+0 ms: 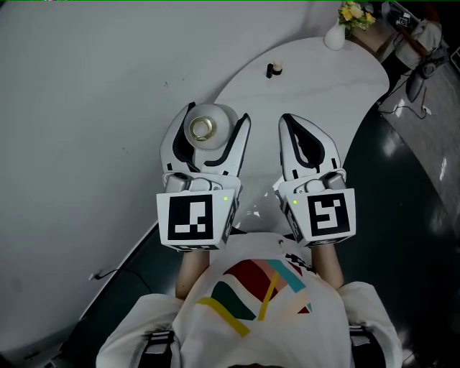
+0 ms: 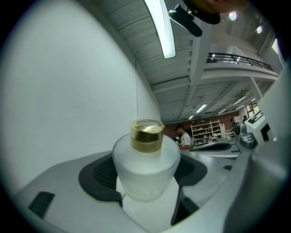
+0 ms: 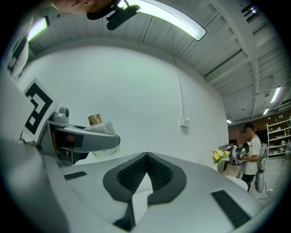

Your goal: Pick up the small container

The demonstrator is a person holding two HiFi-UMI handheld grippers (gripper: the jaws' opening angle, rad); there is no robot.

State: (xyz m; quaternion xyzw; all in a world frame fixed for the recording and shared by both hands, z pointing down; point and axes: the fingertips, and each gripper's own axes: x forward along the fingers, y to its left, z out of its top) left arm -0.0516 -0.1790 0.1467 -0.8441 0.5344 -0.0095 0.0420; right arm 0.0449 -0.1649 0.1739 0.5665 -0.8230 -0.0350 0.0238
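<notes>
The small container point(image 1: 208, 128) is a frosted white bottle with a gold collar, seen from above in the head view. My left gripper point(image 1: 218, 116) is shut on it, one finger on each side of its body. In the left gripper view the bottle point(image 2: 145, 169) stands upright between the dark pads point(image 2: 101, 175), its gold collar point(image 2: 147, 135) on top. My right gripper point(image 1: 290, 122) is beside it to the right, shut with nothing in it; its pads point(image 3: 132, 175) meet at the tips. The right gripper view shows the bottle point(image 3: 102, 126) behind the left gripper's finger point(image 3: 88, 140).
A white table point(image 1: 323, 79) with a curved edge lies ahead, with a small dark object point(image 1: 273, 70) and a white vase of yellow flowers point(image 1: 350, 20) at its far end. Dark floor point(image 1: 402, 215) is to the right, a white wall point(image 1: 79, 108) to the left. A person point(image 3: 251, 152) stands far off.
</notes>
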